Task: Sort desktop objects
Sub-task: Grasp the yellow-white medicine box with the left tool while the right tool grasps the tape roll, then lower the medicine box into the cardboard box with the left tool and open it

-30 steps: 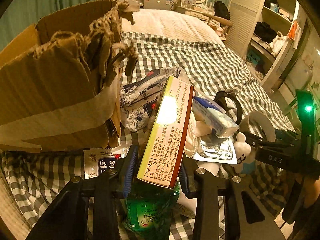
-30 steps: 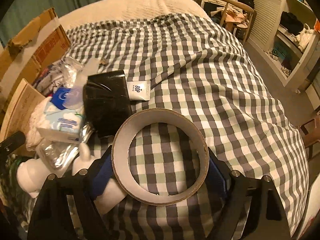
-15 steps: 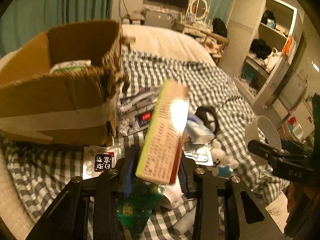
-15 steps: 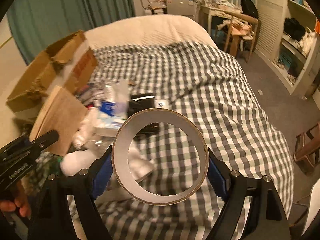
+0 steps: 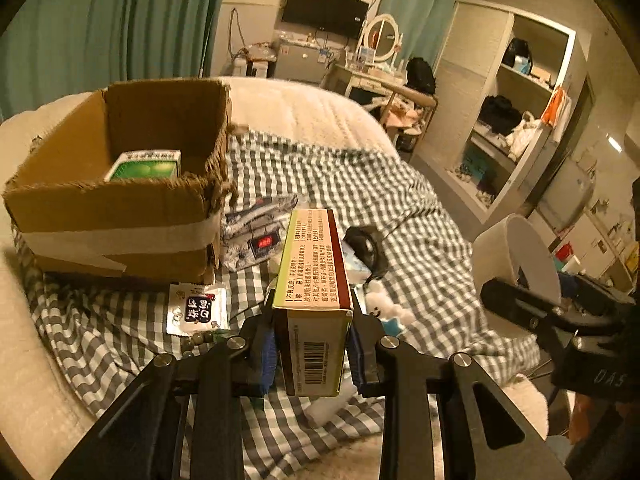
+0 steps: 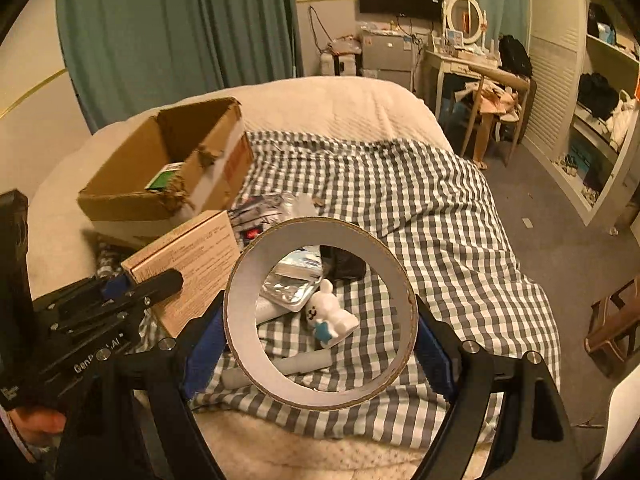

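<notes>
My left gripper [image 5: 312, 346] is shut on a yellow and maroon medicine box [image 5: 314, 272], held level above the checked cloth, barcode end toward the camera. A torn open cardboard box [image 5: 112, 208] stands to its upper left, with a green and white carton [image 5: 144, 166] inside. My right gripper [image 6: 320, 354] is shut on a wide roll of tape [image 6: 242, 320], held upright in the air over the pile. The right wrist view also shows the medicine box [image 6: 192, 264] in the left gripper [image 6: 128, 292], and the cardboard box [image 6: 132, 200] behind.
A pile lies on the checked cloth [image 6: 440, 240]: a white bunny toy [image 6: 330, 316], a foil pack [image 6: 292, 288], a black object [image 5: 366, 246], a printed sachet [image 5: 198, 308] and beads [image 5: 200, 340]. The bed's edge, a chair [image 6: 492, 112] and shelves [image 5: 516, 128] are to the right.
Both grippers have risen and pulled back from the pile with their loads. The medicine box has turned from tilted to level. The cardboard box's inside now shows.
</notes>
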Motion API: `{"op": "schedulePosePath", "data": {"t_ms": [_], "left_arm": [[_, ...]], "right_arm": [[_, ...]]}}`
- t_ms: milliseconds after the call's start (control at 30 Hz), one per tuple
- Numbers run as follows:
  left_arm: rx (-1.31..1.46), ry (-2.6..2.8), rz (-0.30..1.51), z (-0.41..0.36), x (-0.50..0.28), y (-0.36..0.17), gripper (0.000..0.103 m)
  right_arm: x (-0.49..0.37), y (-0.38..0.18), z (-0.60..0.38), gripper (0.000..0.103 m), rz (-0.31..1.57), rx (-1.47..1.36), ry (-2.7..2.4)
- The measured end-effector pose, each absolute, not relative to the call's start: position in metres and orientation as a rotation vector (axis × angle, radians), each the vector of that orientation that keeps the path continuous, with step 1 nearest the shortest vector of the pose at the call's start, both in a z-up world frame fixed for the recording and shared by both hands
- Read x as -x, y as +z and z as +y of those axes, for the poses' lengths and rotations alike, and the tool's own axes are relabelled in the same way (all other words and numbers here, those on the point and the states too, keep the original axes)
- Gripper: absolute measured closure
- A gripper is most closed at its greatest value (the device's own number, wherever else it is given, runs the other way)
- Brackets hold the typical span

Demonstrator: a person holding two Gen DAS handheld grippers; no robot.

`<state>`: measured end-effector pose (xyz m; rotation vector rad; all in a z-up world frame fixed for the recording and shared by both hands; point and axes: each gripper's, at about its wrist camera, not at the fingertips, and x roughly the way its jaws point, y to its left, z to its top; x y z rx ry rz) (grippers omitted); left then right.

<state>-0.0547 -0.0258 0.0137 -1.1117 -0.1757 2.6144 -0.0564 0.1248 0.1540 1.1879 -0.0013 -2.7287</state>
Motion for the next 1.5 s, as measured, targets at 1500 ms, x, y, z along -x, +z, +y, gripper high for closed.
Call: {"op": "schedulePosePath", "data": {"t_ms": [1500], "left_arm": [[1.016, 2.913, -0.326, -0.199, 0.188, 0.059, 0.074]], "right_arm": [[0.203, 0.167, -0.069, 0.020, -0.022, -1.089, -2.417]]}}
